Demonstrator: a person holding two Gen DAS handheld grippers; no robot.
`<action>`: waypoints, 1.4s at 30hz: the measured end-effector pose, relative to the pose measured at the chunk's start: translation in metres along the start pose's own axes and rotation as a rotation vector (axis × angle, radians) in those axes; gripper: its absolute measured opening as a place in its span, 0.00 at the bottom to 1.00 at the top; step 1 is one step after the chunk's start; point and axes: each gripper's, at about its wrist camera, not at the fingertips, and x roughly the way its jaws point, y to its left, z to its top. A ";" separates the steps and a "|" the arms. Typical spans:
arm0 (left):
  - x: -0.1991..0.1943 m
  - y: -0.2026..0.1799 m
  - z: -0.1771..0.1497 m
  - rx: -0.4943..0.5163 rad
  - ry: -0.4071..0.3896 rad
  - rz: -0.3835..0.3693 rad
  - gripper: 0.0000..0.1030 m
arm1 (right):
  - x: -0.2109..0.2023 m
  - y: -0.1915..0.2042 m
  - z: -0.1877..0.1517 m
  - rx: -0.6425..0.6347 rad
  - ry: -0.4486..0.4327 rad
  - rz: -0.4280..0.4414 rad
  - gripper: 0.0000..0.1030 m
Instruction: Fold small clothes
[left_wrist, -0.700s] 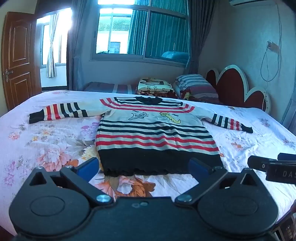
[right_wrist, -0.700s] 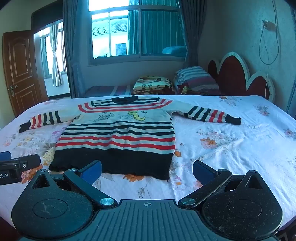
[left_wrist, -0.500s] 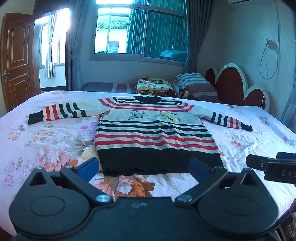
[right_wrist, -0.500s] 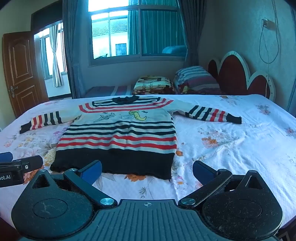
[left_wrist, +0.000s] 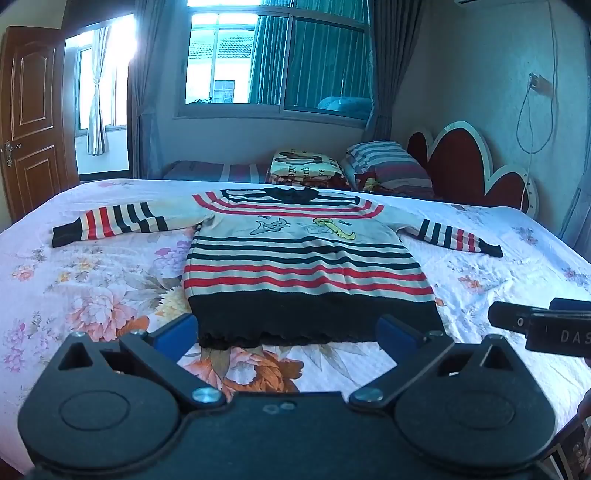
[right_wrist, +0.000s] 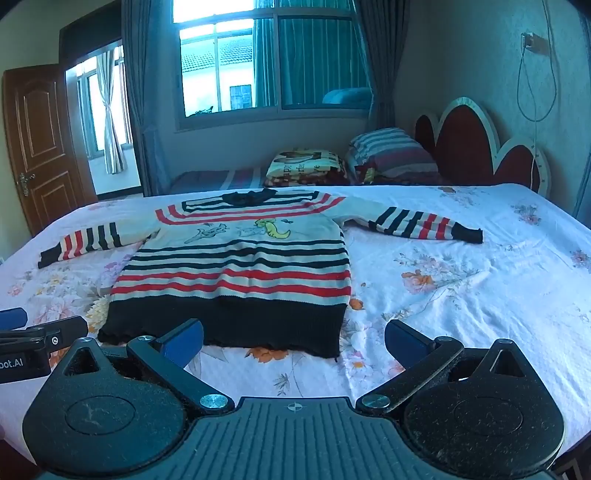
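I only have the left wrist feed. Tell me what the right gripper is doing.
Observer: The right gripper is wide open and holds nothing.
Operator: Give me its line on the sweater.
Observer: It points at the sweater hem. The hem corner on its side shows in the gap between its fingers.
Operator: Now say where my left gripper shows from there.
Observer: The left gripper pokes in at the left edge of the right wrist view, near the hem's other corner.
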 end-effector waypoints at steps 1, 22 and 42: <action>0.000 -0.001 0.000 0.001 0.000 0.001 0.99 | 0.000 0.000 0.000 0.000 0.000 0.001 1.00; 0.001 -0.004 0.003 0.000 -0.004 -0.007 0.99 | -0.004 0.005 0.003 -0.008 -0.007 -0.008 1.00; -0.001 -0.004 0.001 -0.001 -0.006 -0.003 0.99 | -0.005 0.007 0.006 -0.008 -0.004 0.003 1.00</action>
